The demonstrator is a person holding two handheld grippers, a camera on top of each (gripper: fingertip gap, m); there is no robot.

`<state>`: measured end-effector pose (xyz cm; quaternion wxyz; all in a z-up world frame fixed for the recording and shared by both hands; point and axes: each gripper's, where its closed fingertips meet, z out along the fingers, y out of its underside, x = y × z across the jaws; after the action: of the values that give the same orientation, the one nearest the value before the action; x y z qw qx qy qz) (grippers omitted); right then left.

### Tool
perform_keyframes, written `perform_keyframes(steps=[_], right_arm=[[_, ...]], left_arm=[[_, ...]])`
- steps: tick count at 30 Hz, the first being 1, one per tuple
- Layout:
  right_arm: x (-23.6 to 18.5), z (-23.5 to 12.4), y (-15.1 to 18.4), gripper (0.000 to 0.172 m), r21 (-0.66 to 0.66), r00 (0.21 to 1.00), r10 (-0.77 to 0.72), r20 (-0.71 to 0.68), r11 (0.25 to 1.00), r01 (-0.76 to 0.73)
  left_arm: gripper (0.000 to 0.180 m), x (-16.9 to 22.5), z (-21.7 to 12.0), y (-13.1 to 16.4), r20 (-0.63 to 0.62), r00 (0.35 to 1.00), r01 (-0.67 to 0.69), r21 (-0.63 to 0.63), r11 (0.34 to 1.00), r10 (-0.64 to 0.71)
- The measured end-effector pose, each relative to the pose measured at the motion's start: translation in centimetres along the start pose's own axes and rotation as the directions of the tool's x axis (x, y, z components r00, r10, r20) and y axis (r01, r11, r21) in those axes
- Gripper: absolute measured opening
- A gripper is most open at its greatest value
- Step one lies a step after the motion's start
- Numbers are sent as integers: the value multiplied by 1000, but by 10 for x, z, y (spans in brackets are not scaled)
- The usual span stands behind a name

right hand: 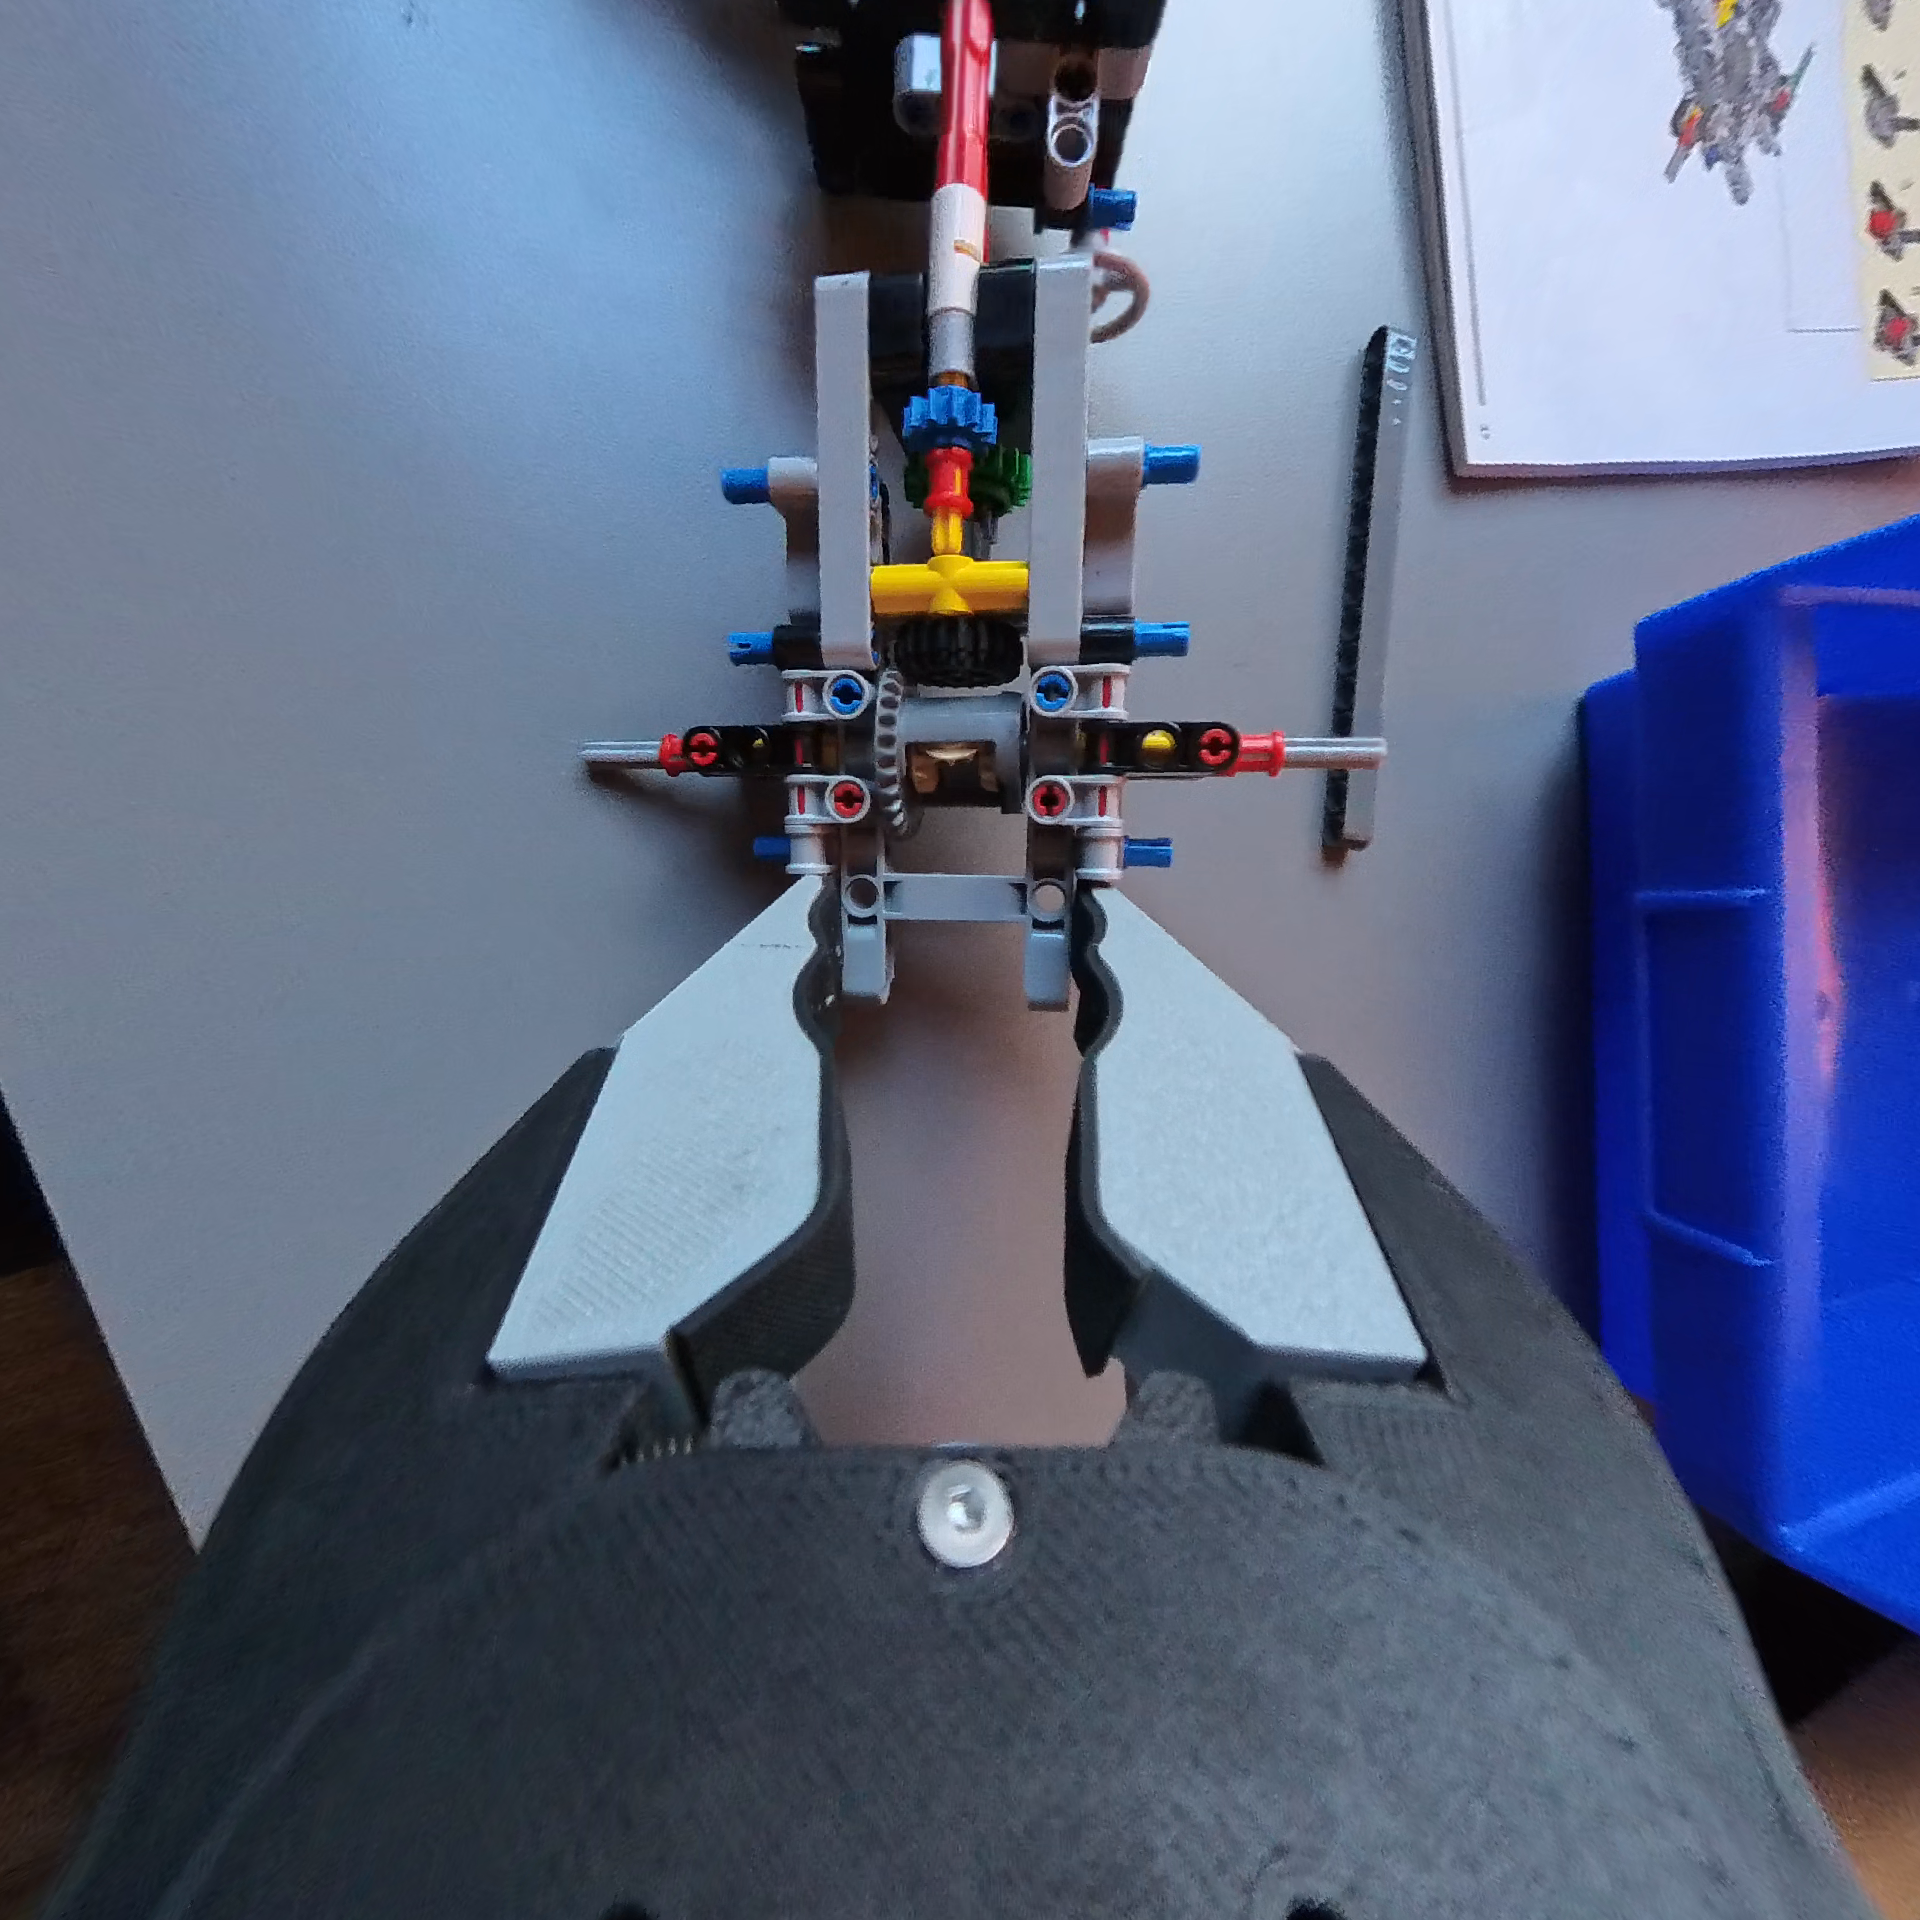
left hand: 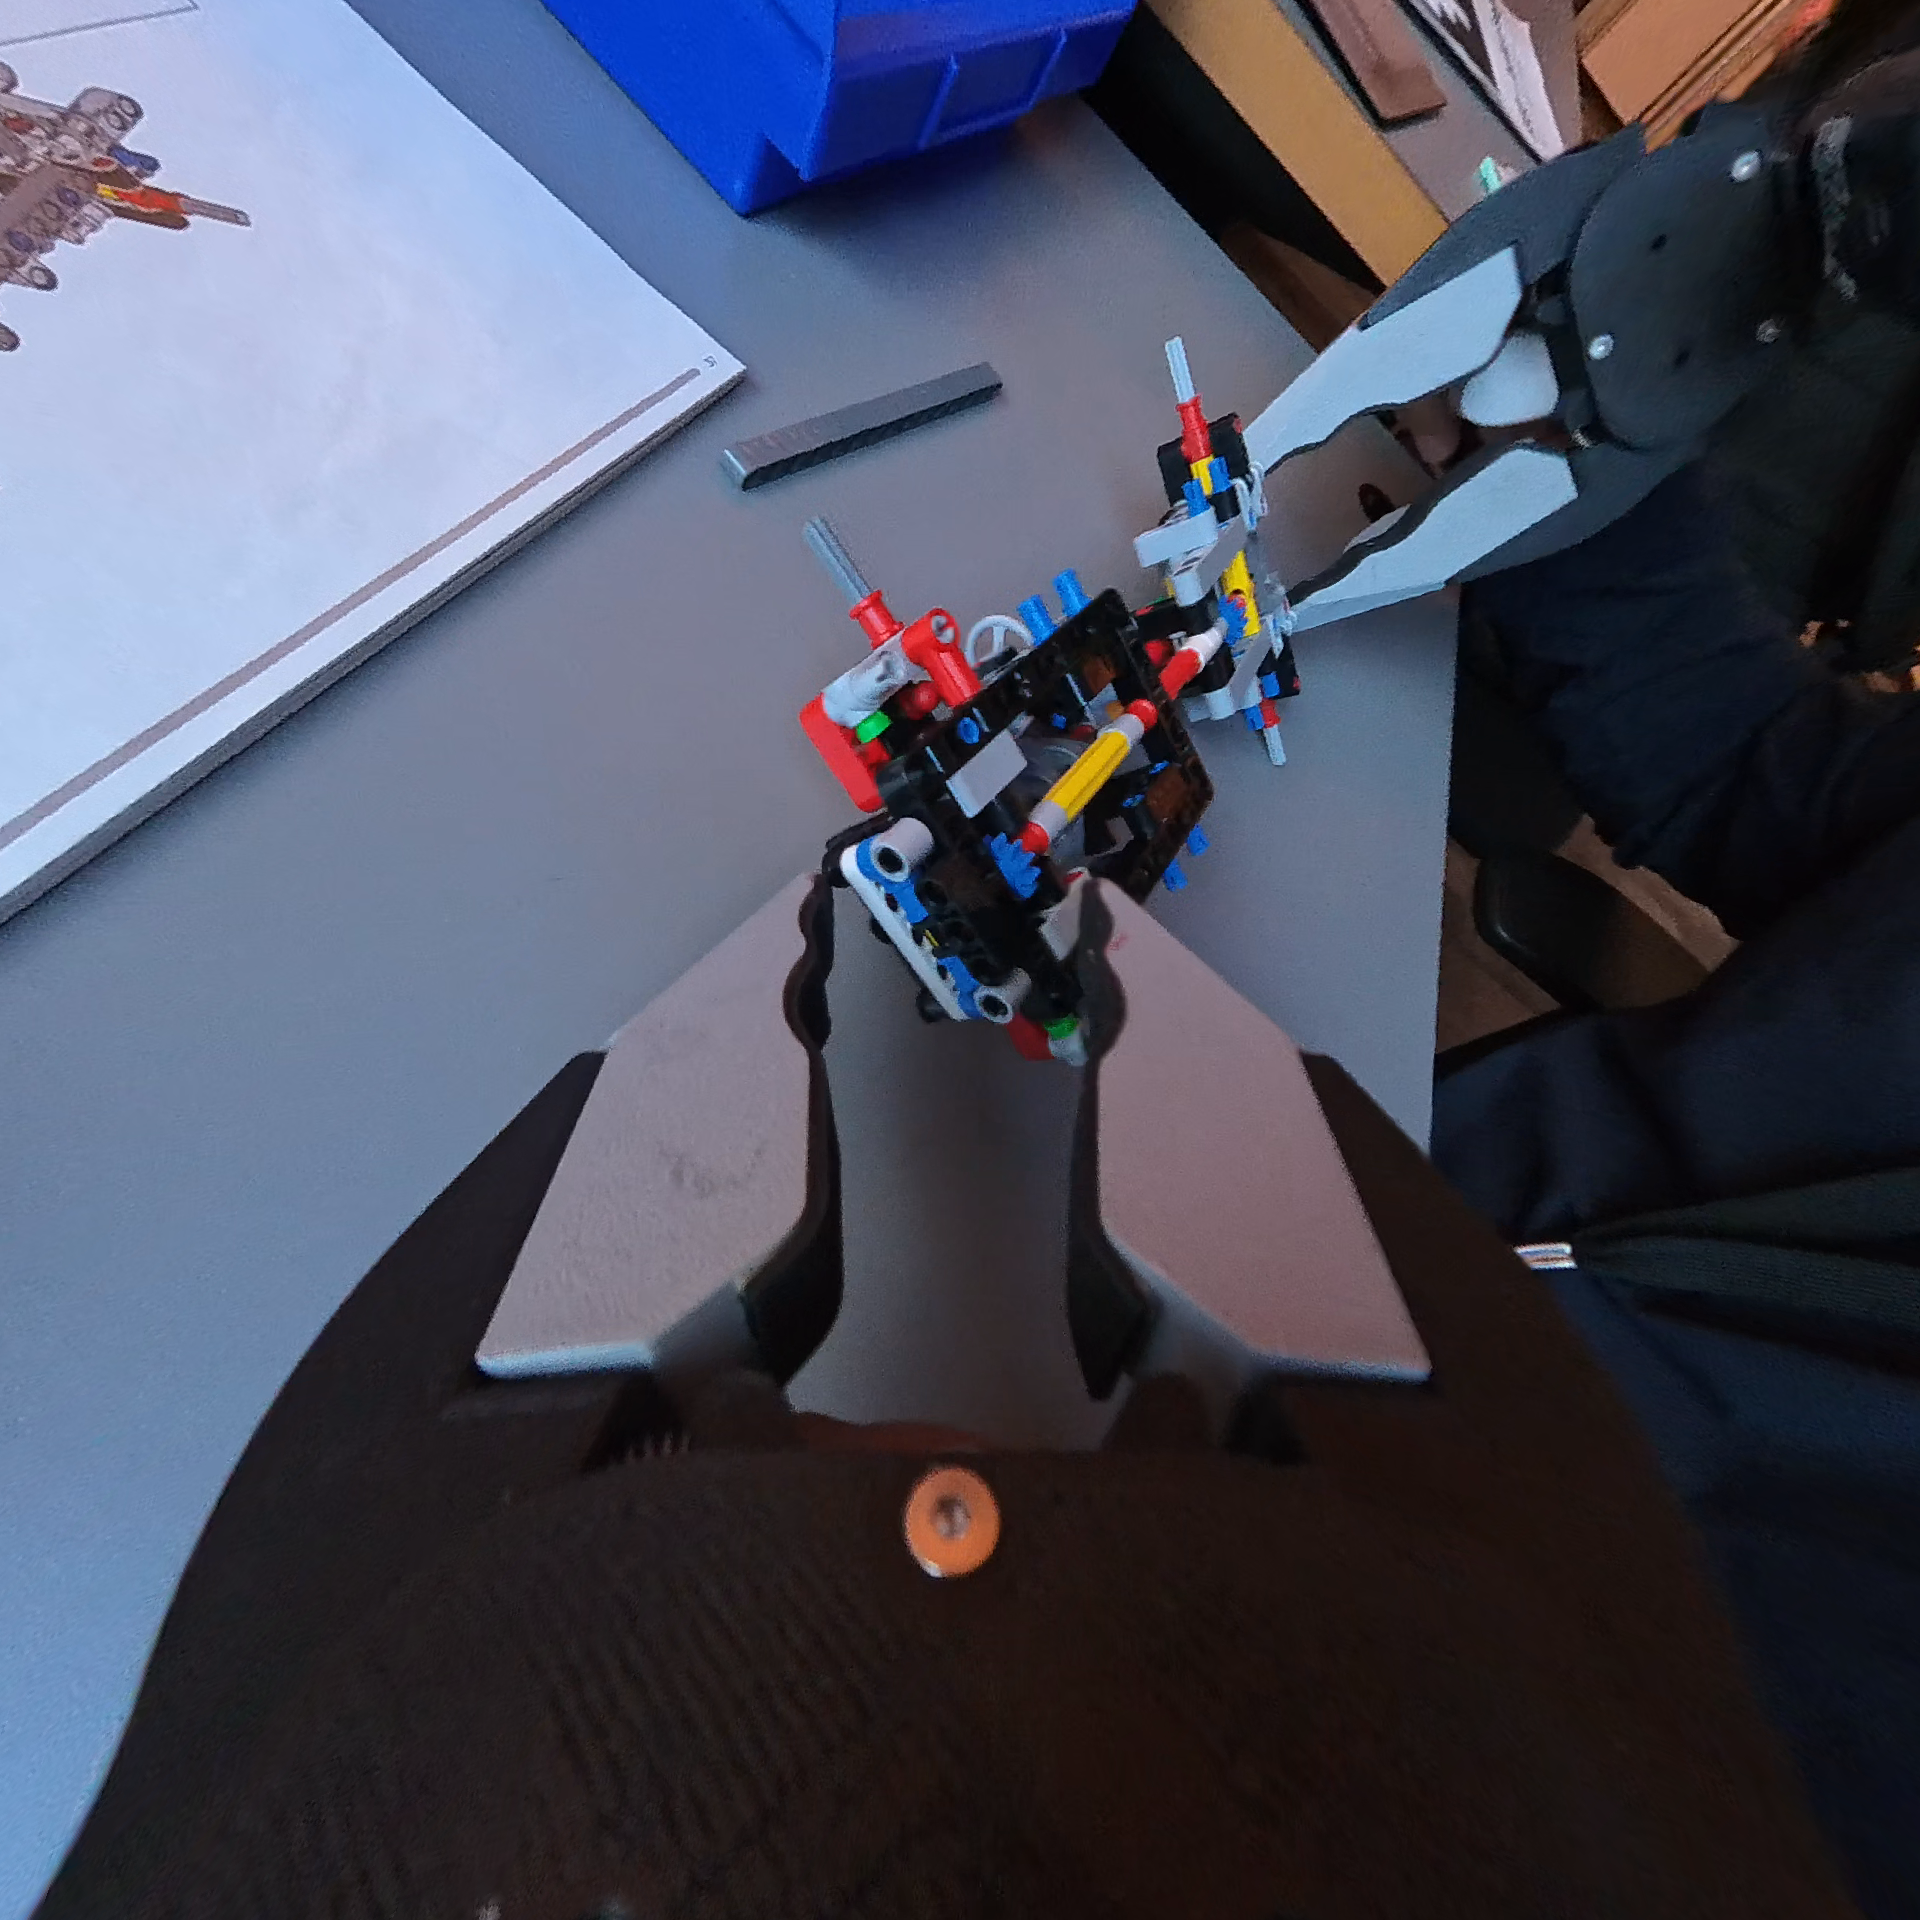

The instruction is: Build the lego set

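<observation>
Grey table (left hand: pixel 416 831) carried booklet (left hand: pixel 260 416), blue bin (left hand: pixel 831 94), loose dark beam (left hand: pixel 862 424). Brick model (left hand: pixel 1039 769) lay between your grippers. Right gripper (right hand: pixel 956 951) clamped its grey frame end, likely steadying it; left gripper (left hand: pixel 956 956) stood apart, left pad clear of the black end.

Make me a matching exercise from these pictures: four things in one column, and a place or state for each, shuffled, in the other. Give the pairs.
Things:
1. right gripper
2. blue bin
3. dark grey beam
4. instruction booklet

Places or states:
A. lies open on the grey table, its page showing a drawing of a model
B. lies flat and alone on the table, between booklet and brick model
C. closed on the model's grey end frame
D. stands at the table's far edge

Pairs: 1-C, 2-D, 3-B, 4-A
</observation>
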<state>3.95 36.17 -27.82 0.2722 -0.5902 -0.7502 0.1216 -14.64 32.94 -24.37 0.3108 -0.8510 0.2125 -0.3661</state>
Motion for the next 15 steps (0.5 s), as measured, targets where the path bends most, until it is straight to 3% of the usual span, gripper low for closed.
perform_keyframes(steps=[6,9,15], right_arm=[[-1,-1,-1,42,20,999,3,-35,1000,-3],[0,-2,2,53,4,999,22,-36,1000,-22],[7,-21,-3,60,84,995,90,-39,993,-86]], left_arm=[[51,3,-1,-2,-20,999,28,24,999,-27],[51,4,-4,-2,-16,1000,25,22,999,-24],[50,3,-24,-8,24,999,23,84,996,-25]])
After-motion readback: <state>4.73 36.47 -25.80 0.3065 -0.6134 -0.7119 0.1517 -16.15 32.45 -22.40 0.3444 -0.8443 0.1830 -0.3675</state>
